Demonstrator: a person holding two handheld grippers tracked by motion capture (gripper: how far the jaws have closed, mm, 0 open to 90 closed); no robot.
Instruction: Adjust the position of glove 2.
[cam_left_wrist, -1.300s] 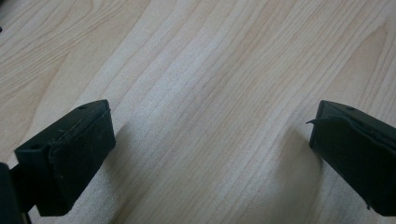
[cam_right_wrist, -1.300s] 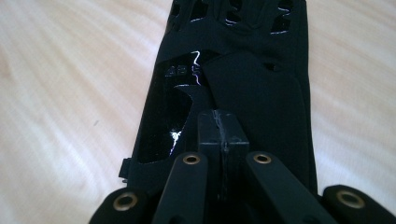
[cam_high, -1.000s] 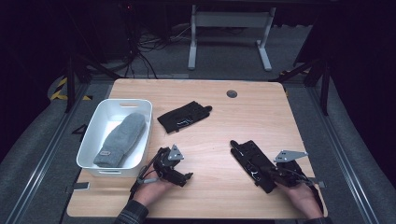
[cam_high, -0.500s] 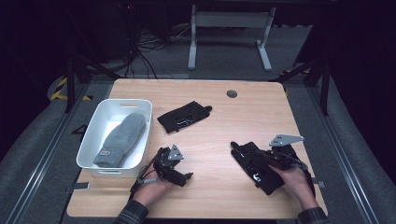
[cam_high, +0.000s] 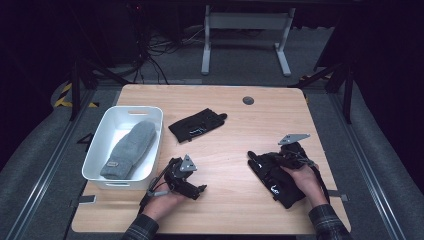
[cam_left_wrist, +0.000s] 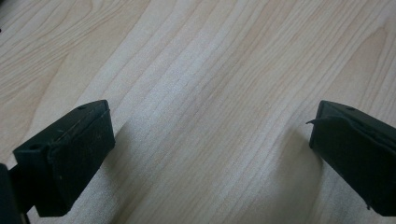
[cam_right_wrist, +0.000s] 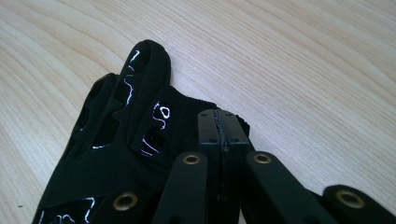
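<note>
Gloves first: we see one black glove (cam_high: 277, 177) flat near the table's (cam_high: 240, 210) right front edge, our right gripper (cam_high: 292, 159) resting over it, jaws pressed together with no cloth visibly pinched. Left gripper (cam_high: 192, 187) sits on bare wood, jaws spread wide. Second black glove (cam_high: 196, 125) lies mid-table; white bin (cam_high: 100, 150) holding grey mitten (cam_high: 129, 149) at left.

On the wooden bench (cam_high: 230, 100), the white plastic bin (cam_high: 100, 150) holding a grey knitted mitten (cam_high: 129, 149) sits at nine o'clock, one black fabric glove (cam_high: 196, 125) at centre, another black glove (cam_high: 275, 177) at four o'clock.
</note>
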